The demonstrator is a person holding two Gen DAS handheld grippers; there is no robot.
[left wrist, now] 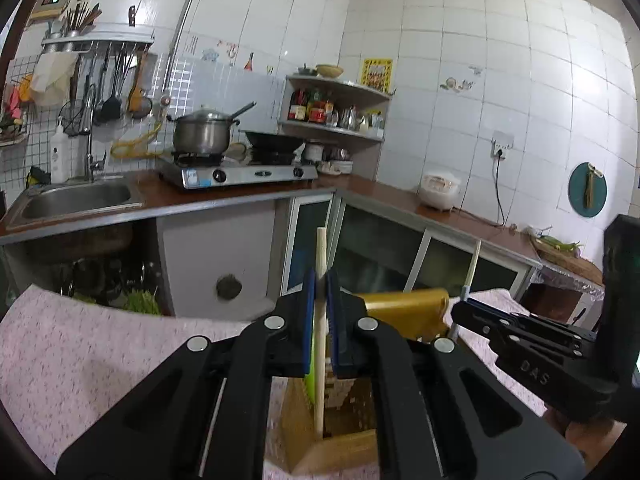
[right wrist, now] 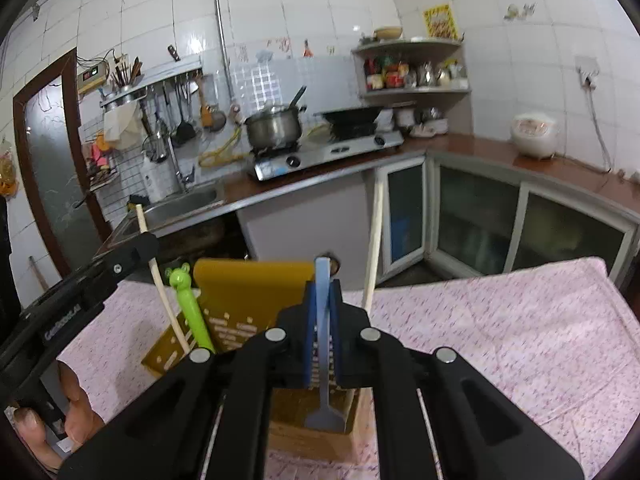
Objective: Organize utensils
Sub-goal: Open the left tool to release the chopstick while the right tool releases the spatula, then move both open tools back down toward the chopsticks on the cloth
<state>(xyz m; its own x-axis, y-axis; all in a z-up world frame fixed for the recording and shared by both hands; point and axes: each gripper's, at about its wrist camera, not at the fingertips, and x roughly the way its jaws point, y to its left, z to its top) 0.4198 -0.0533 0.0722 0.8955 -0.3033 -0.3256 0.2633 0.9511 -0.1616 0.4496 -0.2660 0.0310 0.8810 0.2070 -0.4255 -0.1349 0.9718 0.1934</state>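
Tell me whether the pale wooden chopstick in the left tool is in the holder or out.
In. The pale wooden chopstick, upright in the left tool, has its lower end down inside the wooden utensil holder.

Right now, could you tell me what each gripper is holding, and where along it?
Left gripper clamps a wooden chopstick near mid-length. Right gripper clamps a pale blue utensil near its handle's top.

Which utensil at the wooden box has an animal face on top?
The green one, left of the yellow board; the chopsticks and blue utensil are plain.
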